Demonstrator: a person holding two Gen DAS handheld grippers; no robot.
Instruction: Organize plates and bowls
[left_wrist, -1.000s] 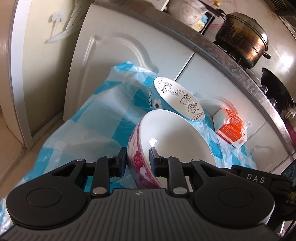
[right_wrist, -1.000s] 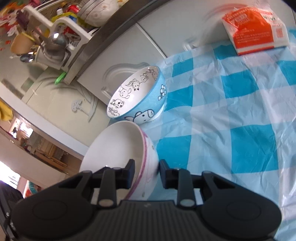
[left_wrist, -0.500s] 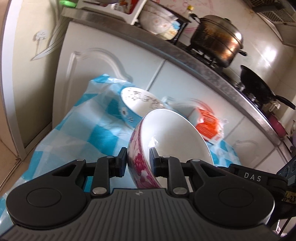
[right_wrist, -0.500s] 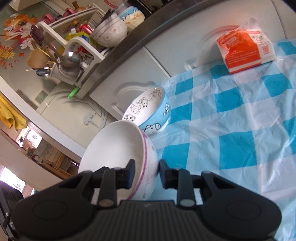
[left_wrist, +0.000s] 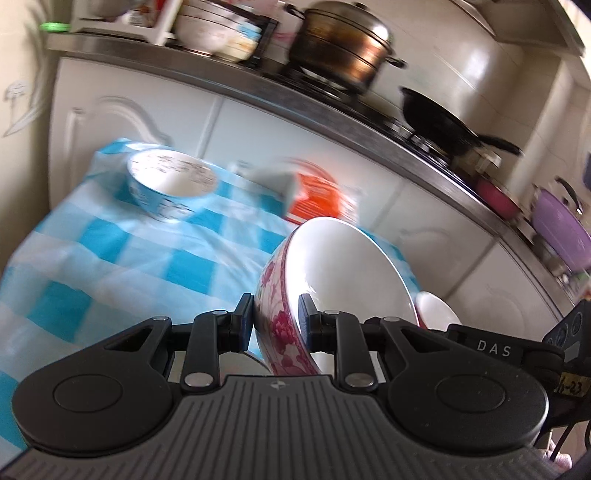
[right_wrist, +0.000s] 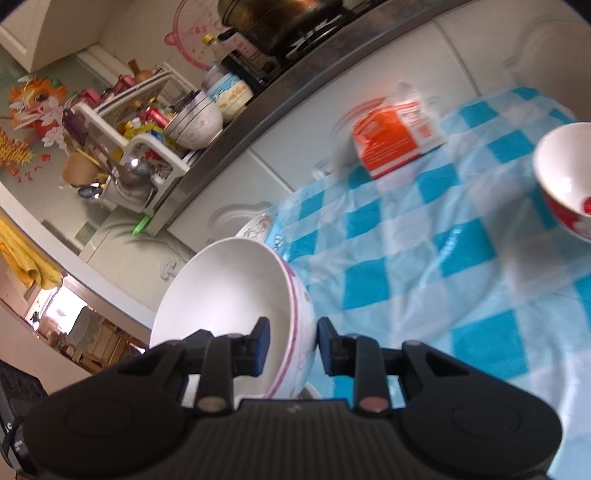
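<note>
My left gripper is shut on the rim of a large white bowl with a pink floral outside, held tilted above the table. My right gripper grips the same bowl by its opposite rim. A blue cartoon bowl stands on the blue-and-white checked cloth at the far left; only its rim shows in the right wrist view. A red-and-white bowl stands at the right edge of the cloth, and its white inside shows in the left wrist view.
An orange carton lies at the back of the table, also in the right wrist view. White cabinet doors stand behind. The counter above holds a pot, a black pan and a dish rack with bowls.
Both grippers have carried the floral bowl up and to the right, away from the blue cartoon bowl. The red-and-white bowl has come into view.
</note>
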